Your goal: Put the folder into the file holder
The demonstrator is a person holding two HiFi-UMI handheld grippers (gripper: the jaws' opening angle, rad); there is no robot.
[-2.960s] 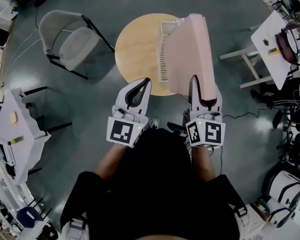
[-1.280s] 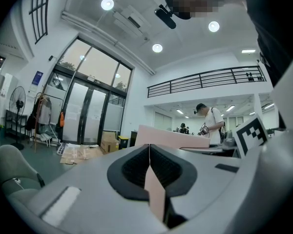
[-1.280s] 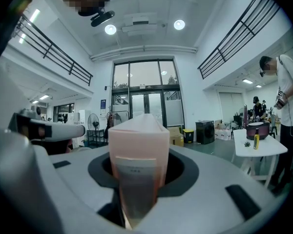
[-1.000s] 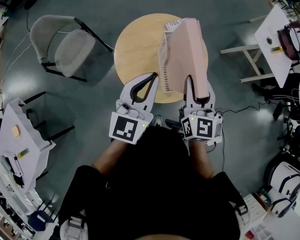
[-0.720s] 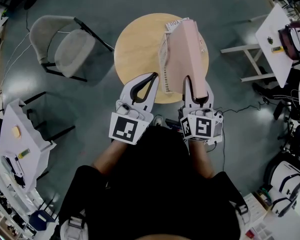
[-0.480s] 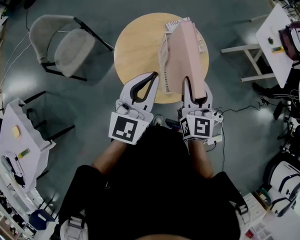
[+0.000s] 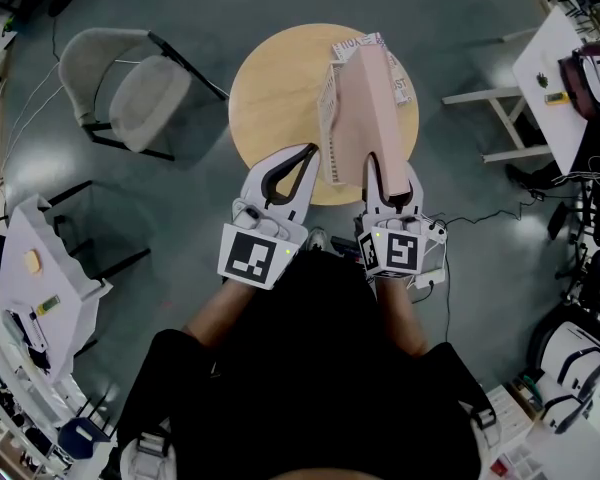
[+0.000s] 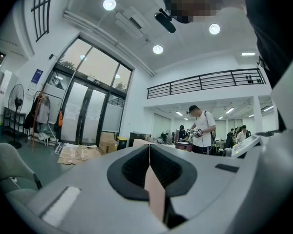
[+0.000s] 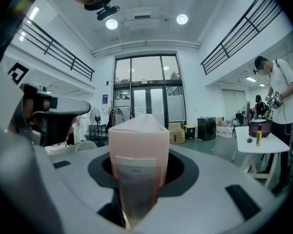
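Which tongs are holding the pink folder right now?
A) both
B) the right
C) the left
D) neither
B: the right gripper view shows the right tongs clamped on the pink folder, while the left tongs are shut beside it.

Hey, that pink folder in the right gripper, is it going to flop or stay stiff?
Probably stiff: the pink folder juts straight out from the right gripper, held at one end, without sagging. Likely light, since one gripper carries it. Its smooth cover may slip.
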